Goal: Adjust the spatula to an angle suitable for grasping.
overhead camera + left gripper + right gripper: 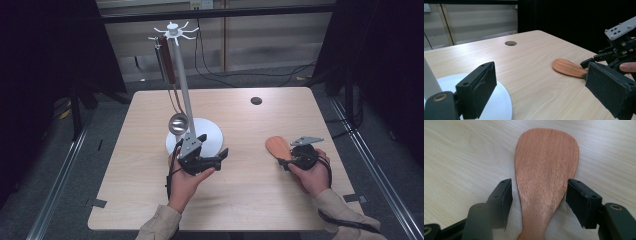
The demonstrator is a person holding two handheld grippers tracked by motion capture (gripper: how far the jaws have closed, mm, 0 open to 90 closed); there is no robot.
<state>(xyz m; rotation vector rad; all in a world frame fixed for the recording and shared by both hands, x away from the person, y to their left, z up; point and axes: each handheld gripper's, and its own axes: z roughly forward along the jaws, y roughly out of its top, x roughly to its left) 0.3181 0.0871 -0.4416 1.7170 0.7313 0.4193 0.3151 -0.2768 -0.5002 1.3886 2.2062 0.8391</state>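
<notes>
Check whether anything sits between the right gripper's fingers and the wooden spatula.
Nothing visible does. The right gripper is open, its fingers flanking the spatula, which lies flat on the table, bare gaps either side.

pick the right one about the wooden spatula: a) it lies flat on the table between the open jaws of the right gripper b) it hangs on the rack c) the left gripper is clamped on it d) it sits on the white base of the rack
a: in the right gripper view the wooden spatula lies flat on the table with the right gripper jaws open on either side of it, gaps showing.
</notes>
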